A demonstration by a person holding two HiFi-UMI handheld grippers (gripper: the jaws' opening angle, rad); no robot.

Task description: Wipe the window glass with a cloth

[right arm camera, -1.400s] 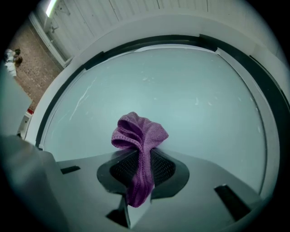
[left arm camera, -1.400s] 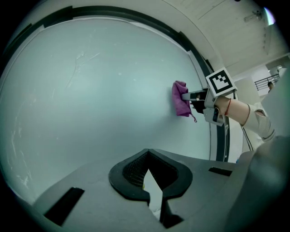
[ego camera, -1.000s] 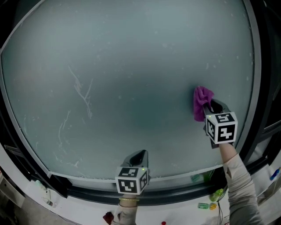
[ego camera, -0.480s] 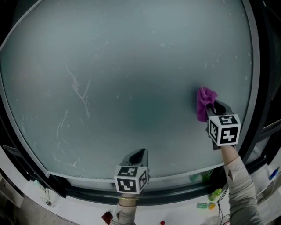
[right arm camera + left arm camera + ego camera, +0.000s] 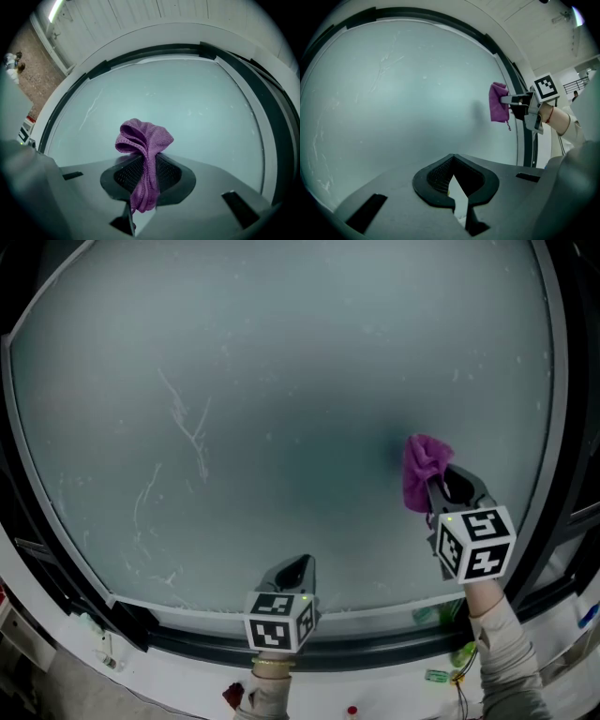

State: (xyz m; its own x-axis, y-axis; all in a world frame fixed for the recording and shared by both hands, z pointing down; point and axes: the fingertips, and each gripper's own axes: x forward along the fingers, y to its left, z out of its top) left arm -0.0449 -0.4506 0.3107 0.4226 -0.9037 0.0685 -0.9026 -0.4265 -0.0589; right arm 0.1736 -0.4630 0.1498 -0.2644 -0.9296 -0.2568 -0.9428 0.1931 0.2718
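Observation:
The window glass (image 5: 300,399) is a large frosted pane that fills the head view. A purple cloth (image 5: 423,471) is bunched up and pinched in my right gripper (image 5: 441,486), which is shut on it at the pane's right side. In the right gripper view the cloth (image 5: 143,140) rises from between the jaws and its top is against or very close to the glass (image 5: 187,108). My left gripper (image 5: 293,573) is low at the pane's bottom edge, shut with nothing in it. The left gripper view shows its jaws (image 5: 452,164) together and the cloth (image 5: 498,102) off to the right.
White streaks (image 5: 192,432) mark the left half of the glass. A dark frame (image 5: 553,427) runs round the pane. Small green items (image 5: 459,652) and a red one (image 5: 232,699) lie on the white sill below.
My right gripper has carried the cloth a little left and down across the glass. The left gripper has stayed at the bottom edge.

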